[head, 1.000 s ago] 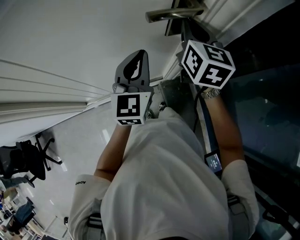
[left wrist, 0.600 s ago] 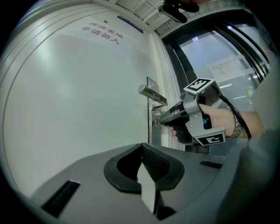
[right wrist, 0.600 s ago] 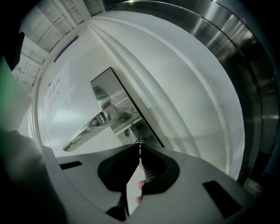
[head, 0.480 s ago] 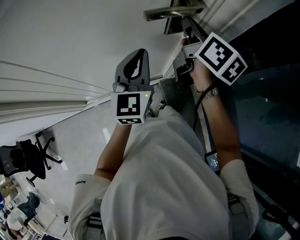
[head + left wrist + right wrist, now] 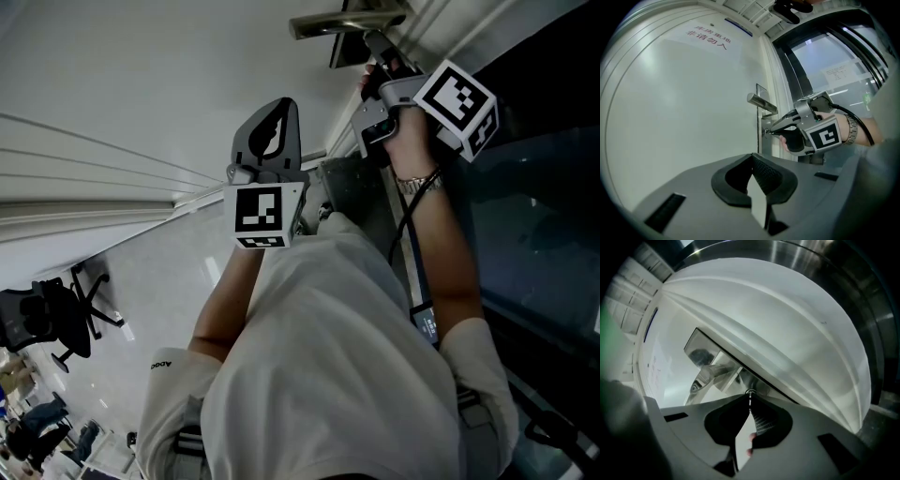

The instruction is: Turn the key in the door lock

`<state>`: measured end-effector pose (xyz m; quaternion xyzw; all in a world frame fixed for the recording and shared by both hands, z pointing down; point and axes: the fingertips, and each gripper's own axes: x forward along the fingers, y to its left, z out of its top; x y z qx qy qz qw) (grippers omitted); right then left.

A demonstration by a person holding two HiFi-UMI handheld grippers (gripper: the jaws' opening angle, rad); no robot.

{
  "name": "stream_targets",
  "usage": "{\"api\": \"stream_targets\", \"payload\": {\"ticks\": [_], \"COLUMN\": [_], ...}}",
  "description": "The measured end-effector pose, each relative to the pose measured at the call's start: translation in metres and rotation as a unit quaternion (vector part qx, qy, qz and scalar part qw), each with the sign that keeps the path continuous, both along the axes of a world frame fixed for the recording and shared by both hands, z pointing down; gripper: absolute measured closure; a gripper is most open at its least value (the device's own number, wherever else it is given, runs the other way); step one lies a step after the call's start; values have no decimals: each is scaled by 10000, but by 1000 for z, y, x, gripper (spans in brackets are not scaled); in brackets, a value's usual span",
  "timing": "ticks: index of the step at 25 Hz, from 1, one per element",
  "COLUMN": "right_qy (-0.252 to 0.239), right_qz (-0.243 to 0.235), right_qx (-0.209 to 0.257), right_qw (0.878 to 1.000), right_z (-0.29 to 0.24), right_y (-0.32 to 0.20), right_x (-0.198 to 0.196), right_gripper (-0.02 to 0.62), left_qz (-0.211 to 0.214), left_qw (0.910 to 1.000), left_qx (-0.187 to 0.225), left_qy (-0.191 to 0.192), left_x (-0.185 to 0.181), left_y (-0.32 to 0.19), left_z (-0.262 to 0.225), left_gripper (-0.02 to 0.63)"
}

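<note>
Right gripper point(image 5: 750, 398): jaws clamped on key point(image 5: 750, 392) at their tips, seated in door lock point(image 5: 765, 133); lever handle point(image 5: 761, 103) above jaws. Left gripper point(image 5: 752, 159): jaws together, nothing between.

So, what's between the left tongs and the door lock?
Nothing. In the left gripper view the stretch from the left tongs to the door lock is bare; the right tongs meet the lock from the right, gripping the key.

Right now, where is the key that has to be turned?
In the left gripper view, right of centre, the key sits in the lock, just below the door handle, pinched between the tips of the right gripper.
</note>
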<state>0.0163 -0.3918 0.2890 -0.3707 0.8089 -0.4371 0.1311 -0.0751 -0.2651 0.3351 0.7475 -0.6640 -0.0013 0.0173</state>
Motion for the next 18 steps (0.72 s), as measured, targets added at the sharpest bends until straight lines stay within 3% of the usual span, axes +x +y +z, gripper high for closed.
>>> {"api": "stream_targets", "payload": {"ticks": [4,6,9,11,13,15,18], "right_qy": [726,1178,2251,3149,4031,4859,5895], "right_qz": [-479,-670,-764,-779,-781,-670,-486], "right_qx": [456,820,1638,2224,2753,3297,4026], "right_qw": [9952,9874,9574,9194,8693,8067,6986], "right_z": [2,2,-1,2,6,5,0], "right_y": [3,8,17,20,24,25,28], "right_x": [-9,-11,-8,-6,-4,-2,-1], "right_gripper": [580,531,476,459,448,442,442], "left_qz": [-4,-12,7,25,42,53,55], "left_qw": [10000,10000,10000,10000,10000,10000,10000], "left_qx": [-8,-8,0,5,11,16,33], "left_qy": [-12,-7,-18,-22,-14,-16,-8], "left_x": [-2,-2,1,3,4,5,6], "left_y": [-1,0,1,1,2,2,2], "left_z": [-1,-1,-2,-2,-2,-1,-3], "left_gripper": [597,597,597,597,597,597,597]}}
